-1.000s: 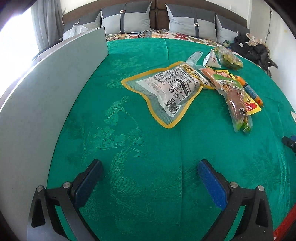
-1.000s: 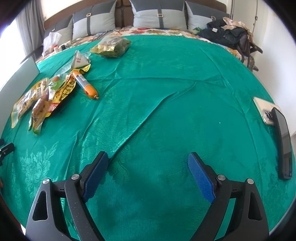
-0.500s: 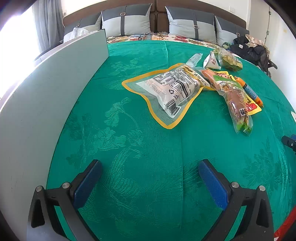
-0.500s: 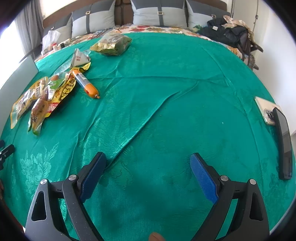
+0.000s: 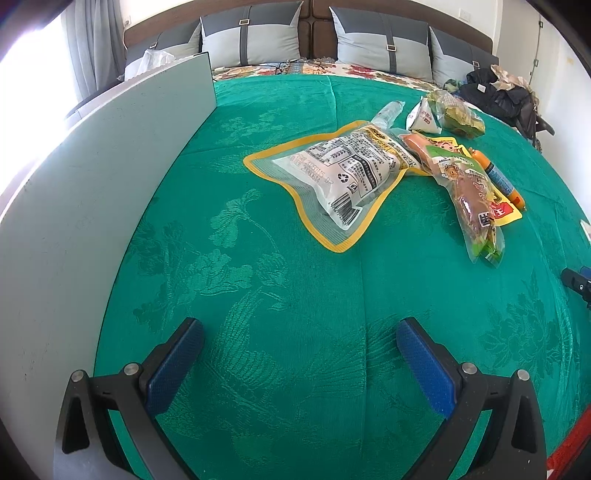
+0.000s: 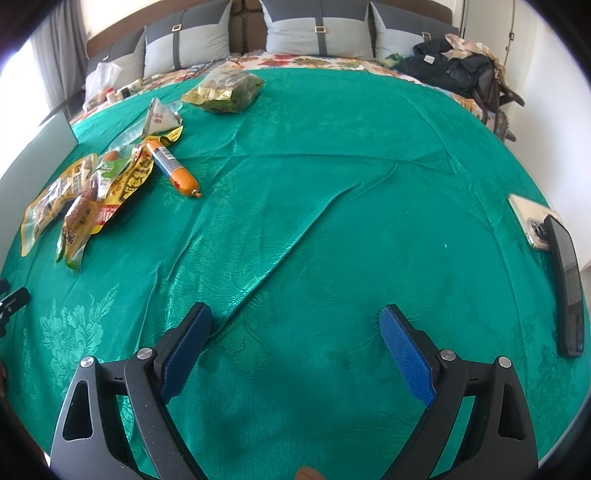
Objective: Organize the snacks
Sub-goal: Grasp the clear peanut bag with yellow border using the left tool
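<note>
- The left claw hangs over the green bedspread with its 2 blue-padded fingers spread wide and nothing between them.
- The right claw is likewise spread wide and empty, above a creased stretch of the bedspread.
- A pale grey board stands on edge along the left side of the bed.
- Beyond the left claw lies a big yellow-bordered snack pouch, printed back upward.
- Just right of it, a clear pack of brown snacks overlaps a yellow packet, with an orange sausage stick at its far side.
- Farther back are a small white wedge-shaped packet and a gold-green bag.
- In the right view, 2 phones lie at the bed's right edge, well apart from the snacks.
- Grey pillows line the headboard.
</note>
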Demonstrator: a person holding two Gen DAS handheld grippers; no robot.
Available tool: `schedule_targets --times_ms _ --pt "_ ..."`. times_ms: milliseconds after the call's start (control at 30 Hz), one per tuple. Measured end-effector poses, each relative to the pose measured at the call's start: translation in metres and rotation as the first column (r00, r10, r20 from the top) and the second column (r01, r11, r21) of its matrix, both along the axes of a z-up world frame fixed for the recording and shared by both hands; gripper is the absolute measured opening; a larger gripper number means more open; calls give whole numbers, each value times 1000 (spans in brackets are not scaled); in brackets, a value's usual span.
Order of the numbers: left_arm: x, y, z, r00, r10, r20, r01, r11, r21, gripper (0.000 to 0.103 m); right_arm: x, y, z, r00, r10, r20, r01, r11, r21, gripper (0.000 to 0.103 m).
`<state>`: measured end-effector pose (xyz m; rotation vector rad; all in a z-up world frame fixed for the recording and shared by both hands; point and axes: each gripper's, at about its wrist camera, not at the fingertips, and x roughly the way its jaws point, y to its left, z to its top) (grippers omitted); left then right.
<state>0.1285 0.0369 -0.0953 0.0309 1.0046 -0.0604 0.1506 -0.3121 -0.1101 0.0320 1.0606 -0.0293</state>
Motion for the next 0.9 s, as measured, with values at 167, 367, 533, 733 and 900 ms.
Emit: schedule_targets --times_ms 167,367,533,733,900 --pt "1 4 0 996 -38 -78 38 999 6 103 0 0 0 1000 1 7 -1 1000 0 94" --pt "16 2 12 979 -97 -181 99 995 4 103 -1 0 0 1000 1 6 -1 1000 0 94" --pt "50 -27 48 957 -259 -133 277 949 149 103 -1 0 0 1000 1 6 -1 1000 0 94" --pt "119 -54 37 909 -339 -242 388 900 197 103 -1 0 -1 1000 1 4 -1 1000 0 94" --pt "155 -73 13 880 -361 -307 428 884 186 103 0 0 -1 1000 0 4 0 1000 -1 94"
